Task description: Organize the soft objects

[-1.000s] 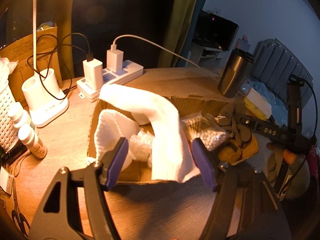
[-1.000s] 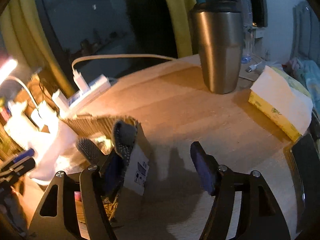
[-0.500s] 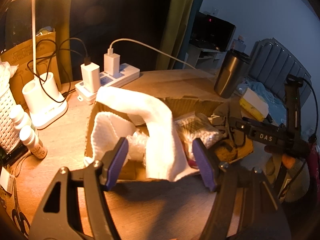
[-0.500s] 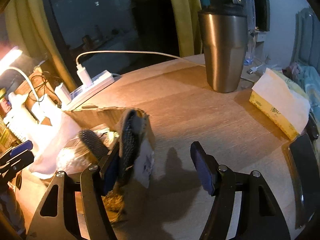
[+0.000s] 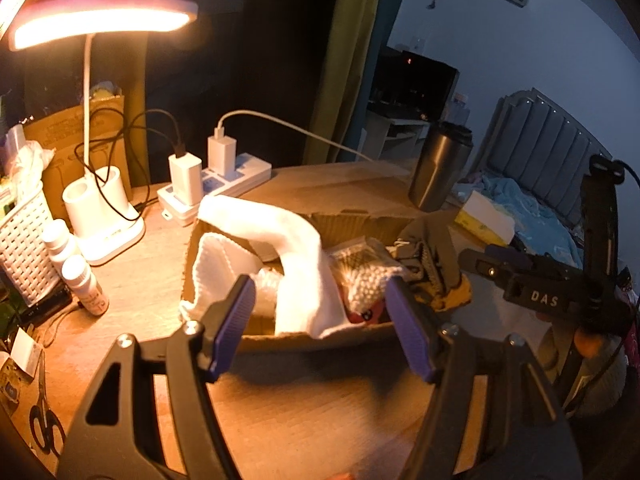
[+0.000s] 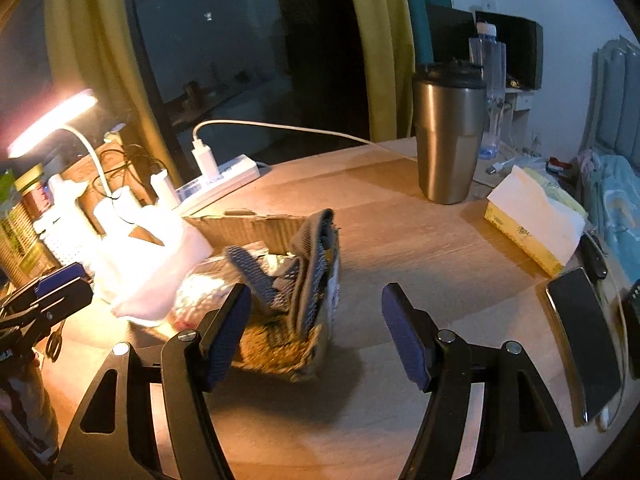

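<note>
Risk first: the white knitted cloth [image 5: 296,248] is only draped over the near wall of the shallow brown cardboard box [image 5: 352,220], one end hanging outside. Any snag from a gripper pad and it likely slides out onto the wooden worktop [image 5: 320,412]. Same for the grey mesh fabric piece [image 6: 312,264], propped up against the box's right wall and poking above the rim; a nudge probably tips it over the side. The box looks light and overfull, so a push could shift the whole thing toward the white power strip [image 5: 224,184] and its cables.

Left gripper [image 5: 320,320]: released, jaws apart, nothing between the pads, hovering just in front of the box. Right gripper [image 6: 316,332]: also released and empty, by the box's right end.

Task items: all bunched in the box, mid-worktop, nearer the lamp-side edge. White cloth is thick, limp, folded over itself. Beside it a clear bag of small pale beads [image 5: 364,268], crinkly bubble-wrap-like plastic [image 5: 268,284], and a mustard-yellow fuzzy fabric [image 6: 276,344] at the right end. Loosely piled, not flat.

Dark steel tumbler [image 6: 446,140] and yellow tissue box [image 6: 528,228] stand well apart, toward the far right corner.
</note>
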Demonstrator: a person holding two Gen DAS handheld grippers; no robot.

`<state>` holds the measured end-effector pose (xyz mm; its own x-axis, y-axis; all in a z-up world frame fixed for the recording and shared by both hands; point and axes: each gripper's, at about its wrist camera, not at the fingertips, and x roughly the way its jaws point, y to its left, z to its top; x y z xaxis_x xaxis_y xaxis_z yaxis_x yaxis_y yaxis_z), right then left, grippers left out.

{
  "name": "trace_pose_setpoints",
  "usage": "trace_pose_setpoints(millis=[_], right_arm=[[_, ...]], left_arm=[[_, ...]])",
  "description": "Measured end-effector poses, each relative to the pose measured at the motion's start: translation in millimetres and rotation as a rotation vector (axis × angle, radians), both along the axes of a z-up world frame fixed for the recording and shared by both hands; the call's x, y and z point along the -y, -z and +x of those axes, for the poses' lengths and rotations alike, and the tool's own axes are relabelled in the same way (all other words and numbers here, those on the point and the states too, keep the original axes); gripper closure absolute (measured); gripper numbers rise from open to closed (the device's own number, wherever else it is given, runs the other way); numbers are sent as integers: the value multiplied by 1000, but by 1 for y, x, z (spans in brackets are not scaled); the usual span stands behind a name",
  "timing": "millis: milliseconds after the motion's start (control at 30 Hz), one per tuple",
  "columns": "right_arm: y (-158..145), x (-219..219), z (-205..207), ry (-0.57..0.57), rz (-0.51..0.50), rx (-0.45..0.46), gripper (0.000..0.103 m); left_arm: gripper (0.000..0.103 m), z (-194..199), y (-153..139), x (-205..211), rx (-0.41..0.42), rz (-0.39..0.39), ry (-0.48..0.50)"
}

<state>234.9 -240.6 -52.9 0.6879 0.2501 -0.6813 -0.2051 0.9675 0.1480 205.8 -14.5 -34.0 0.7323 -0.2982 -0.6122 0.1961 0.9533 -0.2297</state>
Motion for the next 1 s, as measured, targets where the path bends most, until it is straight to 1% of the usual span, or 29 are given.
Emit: trace_pose_setpoints(millis=[467,500,533,600,700,900,1000], right_arm=[[-35,-25,-59,-63,-30,91,32],[-38,-27,-64,-71,-31,98,32],[-41,-29,-69,-76,-32,107,32],[-45,-31,-76,-84,-34,120,32],[-53,-34,-88,-92,-41,142,32],[-70,-35,-110,-91,-46,190,32],[-78,-34,-122,-93,-43,219,32]], left_arm=[[33,-44,-20,-6,69,14,-36],[28,-47,-22,-6,75,16,-40],[19,-49,-23,-7,79,16,-40],[13,-57,-28,-7,94,12,-20],[11,-68,-35,-5,120,28,-20],[11,-89,-50,-7,169,28,-32],[11,-100,-58,-5,193,47,-33]])
